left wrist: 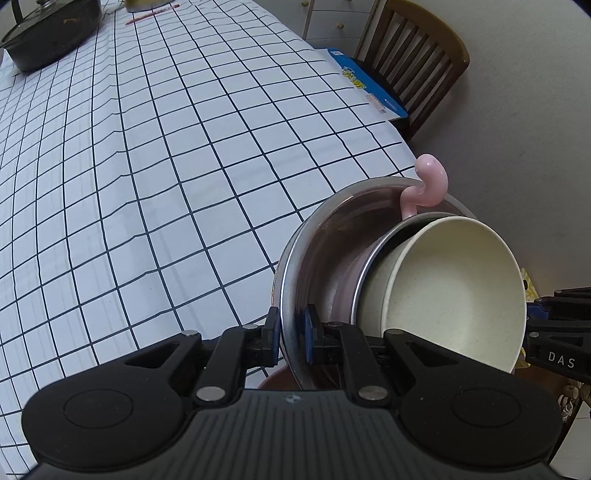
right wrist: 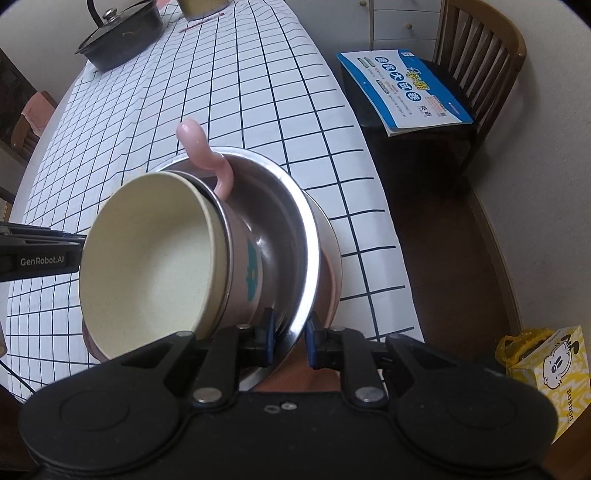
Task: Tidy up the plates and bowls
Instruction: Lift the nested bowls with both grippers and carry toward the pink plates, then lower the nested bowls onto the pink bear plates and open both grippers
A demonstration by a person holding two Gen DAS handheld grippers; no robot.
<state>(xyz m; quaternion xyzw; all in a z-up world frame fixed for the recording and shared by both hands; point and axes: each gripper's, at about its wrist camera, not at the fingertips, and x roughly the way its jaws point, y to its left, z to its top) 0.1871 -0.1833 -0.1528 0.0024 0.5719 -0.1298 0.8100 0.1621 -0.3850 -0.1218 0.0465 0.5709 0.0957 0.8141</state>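
A wide steel bowl (left wrist: 321, 236) (right wrist: 291, 221) hangs tilted over the near right edge of the checked tablecloth (left wrist: 147, 166) (right wrist: 240, 92). Nested in it is a pink bowl (right wrist: 247, 266) with a steel rim and a curled pink handle (left wrist: 428, 184) (right wrist: 207, 158). A cream bowl (left wrist: 450, 288) (right wrist: 147, 266) lies inside that one. My left gripper (left wrist: 291, 336) is shut on the steel bowl's rim on one side, and my right gripper (right wrist: 290, 336) is shut on the rim opposite. A pale pink edge (right wrist: 334, 258) shows under the steel bowl.
A black lidded pot (left wrist: 51, 33) (right wrist: 122, 37) stands at the table's far left, a tin (right wrist: 201, 7) behind it. A wooden chair (left wrist: 417, 55) (right wrist: 476, 55) beside the table carries a blue booklet (left wrist: 369, 85) (right wrist: 402, 88). A yellow paper bag (right wrist: 546, 369) stands on the floor.
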